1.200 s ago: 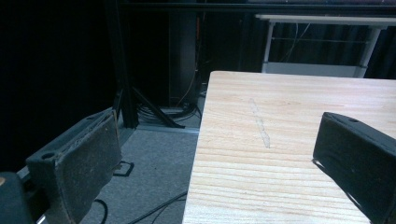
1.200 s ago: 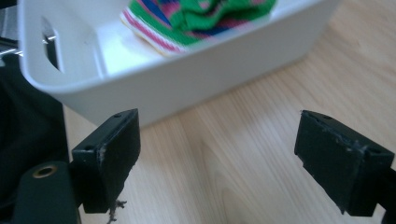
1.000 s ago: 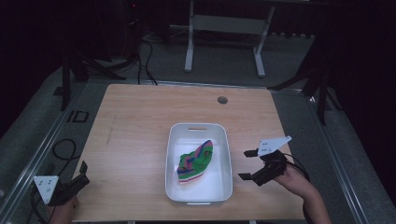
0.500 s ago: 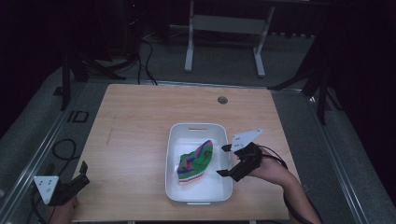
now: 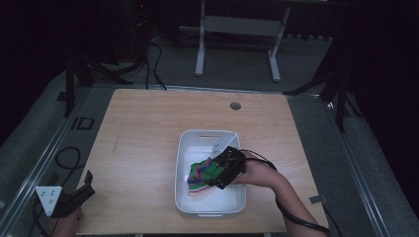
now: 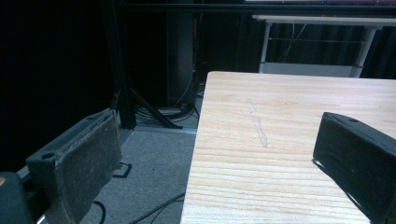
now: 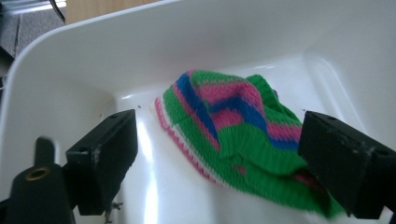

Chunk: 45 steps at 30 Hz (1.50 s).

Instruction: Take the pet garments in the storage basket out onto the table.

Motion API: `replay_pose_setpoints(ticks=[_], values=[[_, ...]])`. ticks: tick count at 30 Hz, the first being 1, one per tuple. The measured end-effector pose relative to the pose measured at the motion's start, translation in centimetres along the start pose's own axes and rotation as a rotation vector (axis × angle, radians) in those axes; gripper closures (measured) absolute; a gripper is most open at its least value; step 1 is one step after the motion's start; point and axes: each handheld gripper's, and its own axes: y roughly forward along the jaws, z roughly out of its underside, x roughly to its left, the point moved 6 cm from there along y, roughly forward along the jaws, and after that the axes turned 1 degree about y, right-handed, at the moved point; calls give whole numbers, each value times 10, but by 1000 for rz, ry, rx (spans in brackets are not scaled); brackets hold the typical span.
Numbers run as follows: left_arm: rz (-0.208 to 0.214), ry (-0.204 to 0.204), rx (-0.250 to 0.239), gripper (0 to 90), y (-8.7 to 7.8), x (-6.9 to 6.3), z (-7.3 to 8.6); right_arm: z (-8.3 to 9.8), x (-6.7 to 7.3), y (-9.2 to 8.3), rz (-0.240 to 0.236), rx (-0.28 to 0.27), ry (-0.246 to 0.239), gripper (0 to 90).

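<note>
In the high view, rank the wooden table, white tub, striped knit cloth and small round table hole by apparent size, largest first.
1. Wooden table
2. White tub
3. Striped knit cloth, partly covered by the right claw
4. Round table hole

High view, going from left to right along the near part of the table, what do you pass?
Left gripper → bare wooden table → white tub's left rim → striped knitted cloth → right gripper

A dim lab: wooden table (image 5: 148, 143), metal stands (image 5: 237, 39), floor cables (image 5: 153, 59).
</note>
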Motion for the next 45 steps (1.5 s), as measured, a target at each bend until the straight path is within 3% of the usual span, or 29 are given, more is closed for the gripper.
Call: replay_pose_setpoints(ticks=[8,9,10,13,21,26,29,31,33,40,41,45], values=[[6,0,-1,13,0,0,0,-9,-2,34,2,92,-3,119],[6,-1,-2,14,0,0,0,-8,-2,43,21,130,-11,119],[7,-1,-1,14,0,0,0,-8,-2,43,21,130,-11,119],[7,0,-1,13,0,0,0,-6,-2,59,36,198,-3,118],[7,0,-1,13,0,0,0,-1,-1,82,46,264,13,107],[7,2,1,13,0,0,0,2,0,87,100,286,-20,169],[5,4,1,13,0,0,0,1,4,86,120,298,-25,334],[4,4,2,13,0,0,0,-2,4,83,136,281,-24,533],[4,2,2,13,0,0,0,-2,4,82,140,269,-22,607],[4,3,5,14,0,0,0,-8,1,58,127,185,-4,654],[3,3,4,14,0,0,0,-13,0,43,129,152,-8,654],[2,3,3,14,0,0,0,-26,2,16,129,92,-21,654]])
